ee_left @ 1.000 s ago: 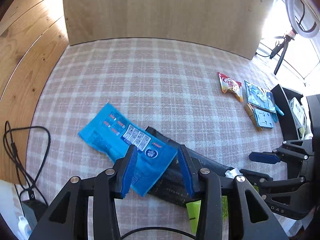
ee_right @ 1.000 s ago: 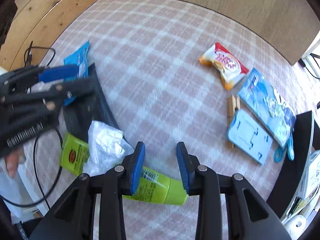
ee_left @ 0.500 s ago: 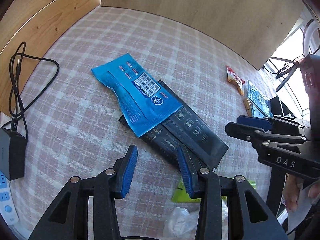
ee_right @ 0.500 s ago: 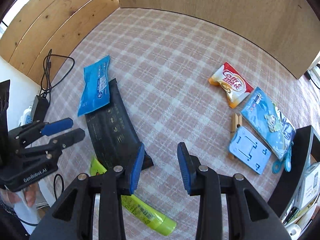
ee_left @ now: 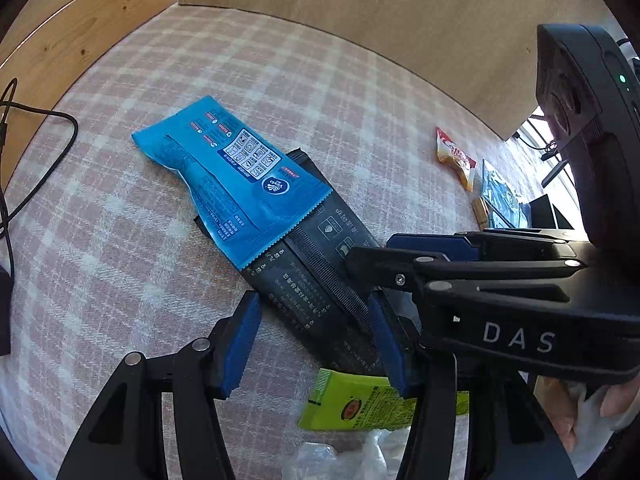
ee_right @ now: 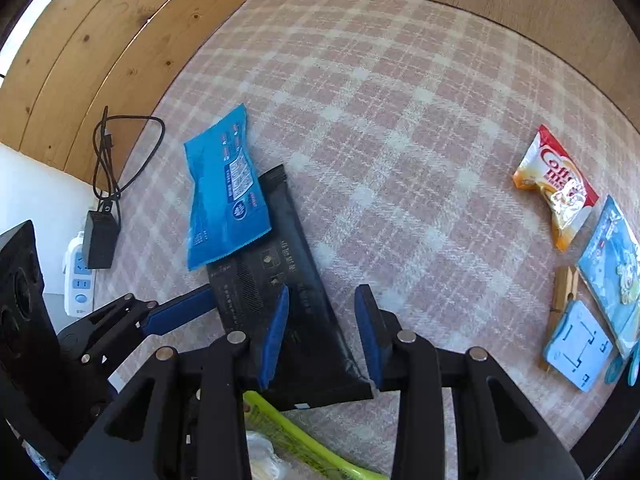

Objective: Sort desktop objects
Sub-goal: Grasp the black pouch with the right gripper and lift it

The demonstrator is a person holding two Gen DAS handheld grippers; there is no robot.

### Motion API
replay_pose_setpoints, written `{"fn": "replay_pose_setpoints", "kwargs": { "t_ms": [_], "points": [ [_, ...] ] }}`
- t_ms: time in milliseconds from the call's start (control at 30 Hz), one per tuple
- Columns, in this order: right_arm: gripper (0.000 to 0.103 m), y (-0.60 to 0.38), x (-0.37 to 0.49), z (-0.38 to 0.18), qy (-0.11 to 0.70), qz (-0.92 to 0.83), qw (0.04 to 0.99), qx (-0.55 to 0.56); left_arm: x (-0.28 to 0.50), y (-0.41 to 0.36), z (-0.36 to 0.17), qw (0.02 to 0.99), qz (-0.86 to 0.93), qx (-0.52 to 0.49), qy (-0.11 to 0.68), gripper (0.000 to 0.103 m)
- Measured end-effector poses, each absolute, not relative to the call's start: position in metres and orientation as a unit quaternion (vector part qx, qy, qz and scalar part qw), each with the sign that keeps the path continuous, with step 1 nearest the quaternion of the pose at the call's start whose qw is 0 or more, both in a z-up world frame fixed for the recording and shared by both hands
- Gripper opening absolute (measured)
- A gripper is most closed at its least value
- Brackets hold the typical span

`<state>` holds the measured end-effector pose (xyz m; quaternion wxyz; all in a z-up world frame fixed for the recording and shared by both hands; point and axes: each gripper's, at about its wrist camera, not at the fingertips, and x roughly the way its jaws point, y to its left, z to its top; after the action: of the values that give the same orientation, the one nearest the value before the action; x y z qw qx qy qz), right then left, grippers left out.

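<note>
Checked pink-and-cream tablecloth (ee_right: 400, 128) covers the desk, backed by wooden panels (ee_right: 100, 40). Largest of the loose objects is the black wet-wipe pack (ee_right: 288, 280), lying flat on the cloth; in the left wrist view the same black pack (ee_left: 316, 268) runs diagonally toward the camera. Overlapping its far end is the blue wet-wipe pack (ee_left: 232, 176), which rests partly on the black one and partly on the cloth; the right wrist view shows that blue pack (ee_right: 224, 184) to the left of the black pack's top.

Both claws hover over the near half of the black pack. The left gripper (ee_left: 316, 340) has its blue-padded fingers spread wide with nothing between them but the pack's surface below. The right gripper (ee_right: 322, 332) is likewise spread apart and empty, its fingers straddling the black pack's lower end; whether either touches the pack cannot be told. Seen from the left, the right gripper reaches across just beside the left one.

A green tube (ee_left: 376, 404) lies just below the black pack's near end, with crumpled clear plastic (ee_left: 344, 456) beside it. Well apart on the right sit a Coffee-mate sachet (ee_right: 560, 188), a blue cartoon card pack (ee_right: 612, 256), a pale blue stand (ee_right: 580, 344) and a wooden clothespin (ee_right: 564, 288). At the left edge a power strip (ee_right: 80, 276) carries a black adapter (ee_right: 100, 236) and cable.
</note>
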<state>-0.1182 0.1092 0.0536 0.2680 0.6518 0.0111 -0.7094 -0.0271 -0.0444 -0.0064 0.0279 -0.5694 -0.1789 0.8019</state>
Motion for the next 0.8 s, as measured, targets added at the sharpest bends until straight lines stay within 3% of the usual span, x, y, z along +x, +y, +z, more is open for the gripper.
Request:
{"fn": "replay_pose_setpoints", "kwargs": {
  "t_ms": [100, 233, 433, 800],
  "points": [
    [0.035, 0.098, -0.116, 0.050, 0.023, -0.707, 0.275, 0.651, -0.029, -0.042, -0.005, 0.033, 0.804, -0.569, -0.166, 0.052],
    [0.045, 0.092, -0.112, 0.054, 0.036, -0.709, 0.271, 0.650, -0.031, -0.039, -0.007, 0.033, 0.806, -0.568, -0.159, 0.052],
    [0.045, 0.081, -0.109, 0.037, 0.026, -0.711, 0.255, 0.655, -0.034, -0.030, -0.004, 0.054, 0.803, -0.568, -0.174, 0.052],
    [0.045, 0.146, -0.100, 0.078, -0.031, -0.744, 0.219, 0.630, -0.044, 0.032, 0.039, 0.110, 0.822, -0.544, -0.129, 0.052]
  ]
}}
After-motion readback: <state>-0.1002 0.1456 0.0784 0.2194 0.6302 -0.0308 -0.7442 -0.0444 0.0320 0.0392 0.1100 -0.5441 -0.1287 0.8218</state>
